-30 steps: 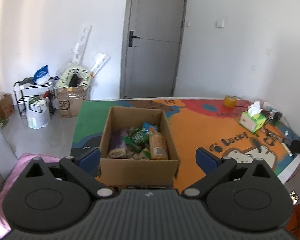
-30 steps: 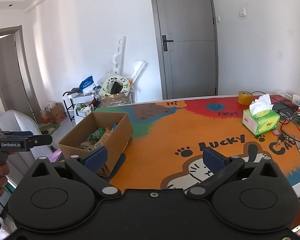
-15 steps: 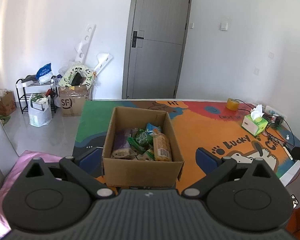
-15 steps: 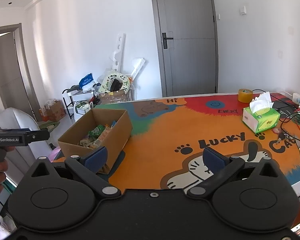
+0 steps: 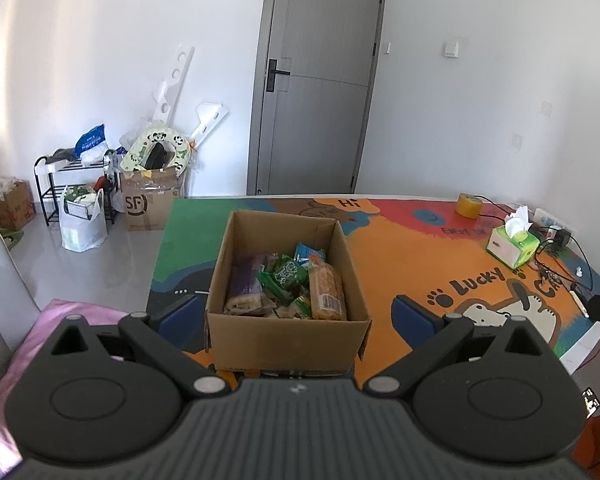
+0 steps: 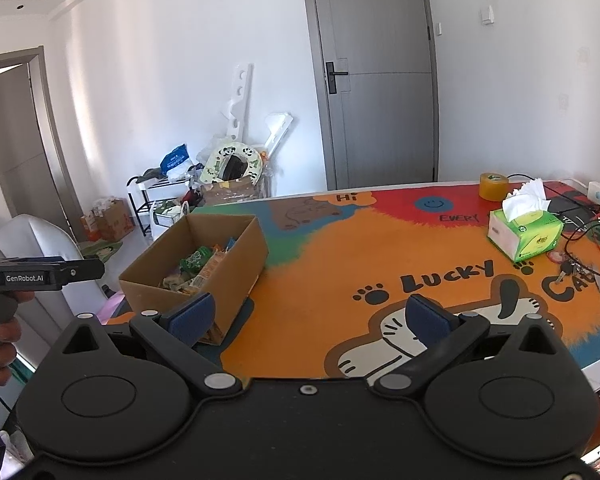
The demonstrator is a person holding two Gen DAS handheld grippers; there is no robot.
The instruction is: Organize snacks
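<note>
Fingers (image 5: 418, 316) apart — snack box (image 5: 288, 332) between

The table's printed mat (image 6: 340, 264) carries "LUCKY" (image 6: 446, 276) ahead of the right gripper's fingers, "EVERY" (image 6: 459, 218) farther out, and "Hi" (image 6: 346, 198) near the far edge. The other handheld gripper (image 6: 40, 276), off to the left of those fingers, reads "GenRobot.AI". In the left wrist view, a floor carton (image 5: 148, 206) beyond and left of the fingers shows "SF".
</note>
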